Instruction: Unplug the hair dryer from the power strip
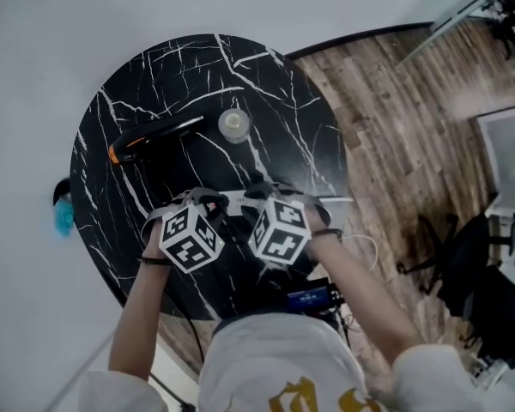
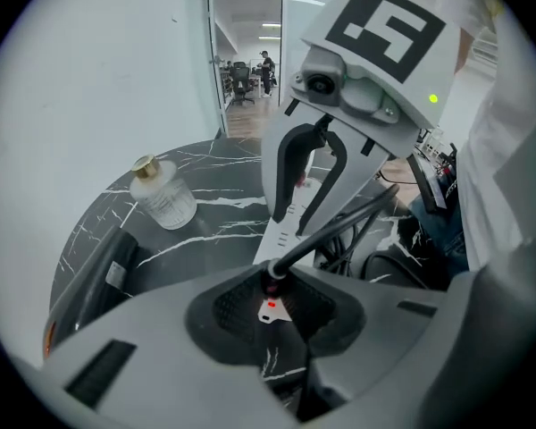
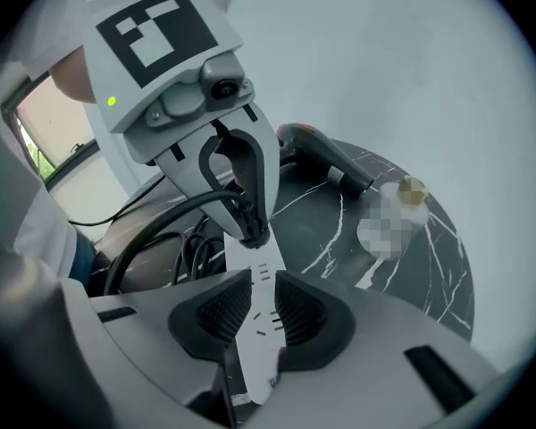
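A white power strip (image 1: 238, 201) lies on the round black marble table (image 1: 154, 67) between both grippers. My left gripper (image 2: 272, 298) is shut on the black plug (image 2: 274, 280) seated in the strip (image 2: 283, 238); its thick black cord (image 2: 339, 226) runs off to the right. The right gripper view shows those fingers closed on the plug (image 3: 250, 231). My right gripper (image 3: 255, 315) straddles the strip (image 3: 259, 351), with its pads pressed against the long sides. The hair dryer (image 1: 154, 136) lies at the table's far left, away from both grippers.
A small glass bottle (image 1: 234, 124) with a gold cap stands behind the strip, right of the dryer. Black cables (image 3: 174, 248) coil at the near table edge. A device with a blue screen (image 1: 309, 297) sits by the person's waist. Wooden floor (image 1: 395, 127) lies to the right.
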The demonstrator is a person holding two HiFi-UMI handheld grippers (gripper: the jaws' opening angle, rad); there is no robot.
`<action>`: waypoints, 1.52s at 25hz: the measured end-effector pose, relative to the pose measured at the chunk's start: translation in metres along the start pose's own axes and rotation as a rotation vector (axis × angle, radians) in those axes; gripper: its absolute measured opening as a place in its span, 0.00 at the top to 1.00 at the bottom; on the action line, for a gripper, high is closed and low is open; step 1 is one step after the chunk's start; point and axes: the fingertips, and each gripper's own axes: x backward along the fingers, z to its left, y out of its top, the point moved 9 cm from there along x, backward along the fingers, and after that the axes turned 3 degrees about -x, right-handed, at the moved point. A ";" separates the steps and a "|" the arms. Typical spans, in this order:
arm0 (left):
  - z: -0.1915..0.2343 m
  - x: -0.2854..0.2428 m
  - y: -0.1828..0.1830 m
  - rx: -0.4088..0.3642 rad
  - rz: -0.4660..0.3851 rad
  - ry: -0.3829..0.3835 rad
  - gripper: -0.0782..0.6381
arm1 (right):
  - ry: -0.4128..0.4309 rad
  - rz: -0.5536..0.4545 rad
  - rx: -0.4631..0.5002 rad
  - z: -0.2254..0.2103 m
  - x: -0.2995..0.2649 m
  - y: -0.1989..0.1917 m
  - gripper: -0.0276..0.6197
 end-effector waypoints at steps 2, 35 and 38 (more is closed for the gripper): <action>0.001 0.000 0.000 0.002 0.003 -0.002 0.80 | 0.017 0.007 0.003 0.000 -0.003 0.003 0.83; 0.004 -0.002 0.004 -0.010 0.064 -0.038 0.82 | -0.025 0.116 -0.102 -0.002 -0.010 0.021 0.85; 0.008 -0.004 0.005 -0.001 0.080 -0.085 0.82 | -0.021 0.116 -0.080 0.001 -0.010 0.021 0.85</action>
